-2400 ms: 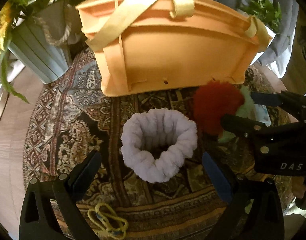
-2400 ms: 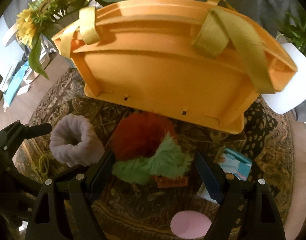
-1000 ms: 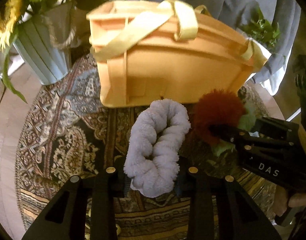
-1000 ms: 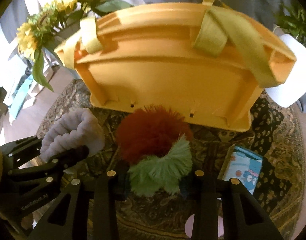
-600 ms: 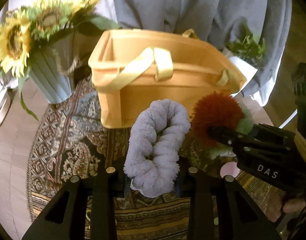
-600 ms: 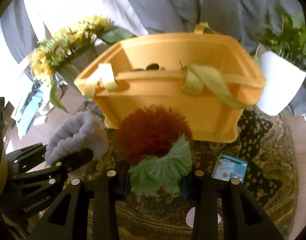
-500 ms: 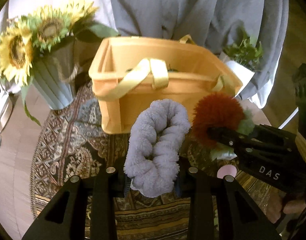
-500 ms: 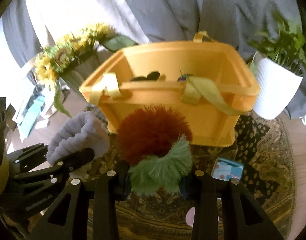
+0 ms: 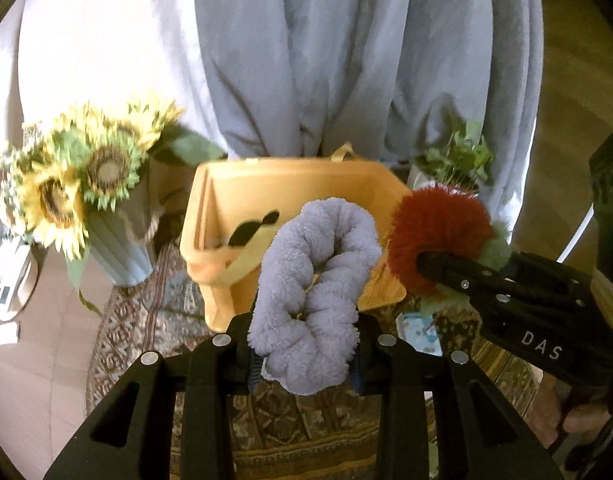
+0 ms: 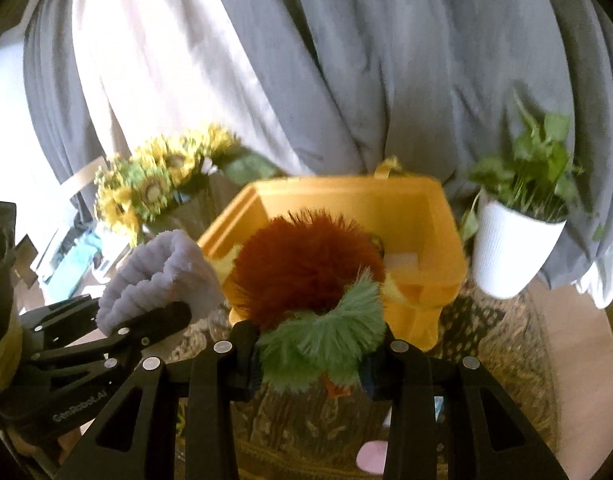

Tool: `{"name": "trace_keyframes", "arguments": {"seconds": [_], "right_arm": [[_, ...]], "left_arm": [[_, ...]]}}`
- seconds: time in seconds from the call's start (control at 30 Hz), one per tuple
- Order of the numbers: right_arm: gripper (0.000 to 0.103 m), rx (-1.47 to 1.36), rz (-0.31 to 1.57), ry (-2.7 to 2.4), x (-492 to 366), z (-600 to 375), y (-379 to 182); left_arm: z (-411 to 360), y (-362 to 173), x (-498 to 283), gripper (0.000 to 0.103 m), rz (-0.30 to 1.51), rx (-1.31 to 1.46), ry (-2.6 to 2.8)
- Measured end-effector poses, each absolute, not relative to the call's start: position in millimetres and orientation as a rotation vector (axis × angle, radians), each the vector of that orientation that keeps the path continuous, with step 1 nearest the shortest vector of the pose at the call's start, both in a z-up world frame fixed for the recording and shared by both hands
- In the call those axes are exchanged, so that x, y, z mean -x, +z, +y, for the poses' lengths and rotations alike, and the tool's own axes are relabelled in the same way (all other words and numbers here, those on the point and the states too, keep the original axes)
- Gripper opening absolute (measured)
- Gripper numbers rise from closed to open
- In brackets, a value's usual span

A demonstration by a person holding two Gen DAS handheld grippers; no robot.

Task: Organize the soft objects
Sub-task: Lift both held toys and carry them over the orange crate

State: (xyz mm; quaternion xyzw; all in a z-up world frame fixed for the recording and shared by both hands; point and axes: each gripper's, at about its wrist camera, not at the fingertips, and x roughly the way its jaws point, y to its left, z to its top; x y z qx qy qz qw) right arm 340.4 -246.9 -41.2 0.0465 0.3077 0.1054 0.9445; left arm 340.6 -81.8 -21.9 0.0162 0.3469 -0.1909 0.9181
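Both grippers are clamping soft items and holding them up in front of the orange storage basket (image 9: pixel 226 208).

Left gripper (image 9: pixel 304 360): jaws are squeezing a lavender fleece scrunchie (image 9: pixel 314 288), pinching its lower end so the loop is standing up, folded and flattened between the fingers (image 9: pixel 210 376). In the left wrist view it is overlapping the basket's near wall and its yellow strap (image 9: pixel 242 262). In the right wrist view the same scrunchie (image 10: pixel 162 272) is sitting left of the basket (image 10: pixel 426 240), gripped by the left gripper (image 10: pixel 118 328).

Right gripper (image 10: pixel 310 364): jaws are closing on a furry red-and-green scrunchie (image 10: pixel 310 272), green part down between the fingers (image 10: pixel 214 376), red part up, covering the basket's front rim and part of the opening. From the left wrist view that scrunchie (image 9: pixel 438 240) is hanging just right of the basket, right gripper (image 9: pixel 446 268) holding it.

Basket is sitting open on a patterned rug (image 9: pixel 146 320); something dark (image 9: pixel 250 232) is showing inside, too blurred to identify. Sunflowers in a ribbed vase (image 9: pixel 78 196) are standing left of the basket, and a potted green plant in a white pot (image 10: pixel 518 240) right of it. Grey curtain (image 10: pixel 346 80) is hanging behind. A small pink object (image 10: pixel 372 456) and a blue packet (image 9: pixel 420 332) are lying on the rug near the grippers.
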Motion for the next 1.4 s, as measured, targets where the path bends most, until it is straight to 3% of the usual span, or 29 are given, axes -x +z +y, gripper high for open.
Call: {"name": "trace_keyframes", "arguments": {"seconds": [0.6,0.93,1.4], "right_arm": [[0.038,-0.109,0.438,0.172,-364,-264,7],[0.038,-0.153,0.463,0.159,-405,-277,4],[0.038,-0.189,0.589,0.128,-459,-285,-30]], "left_arm": [[-99,29,-378,0.033,0.556,-0.048,-0.402],[-106,32,-416,0.033,0.541,-0.044,-0.363],[-120,-3,-478,0.034,0.672,-0.055,-0.366]]}}
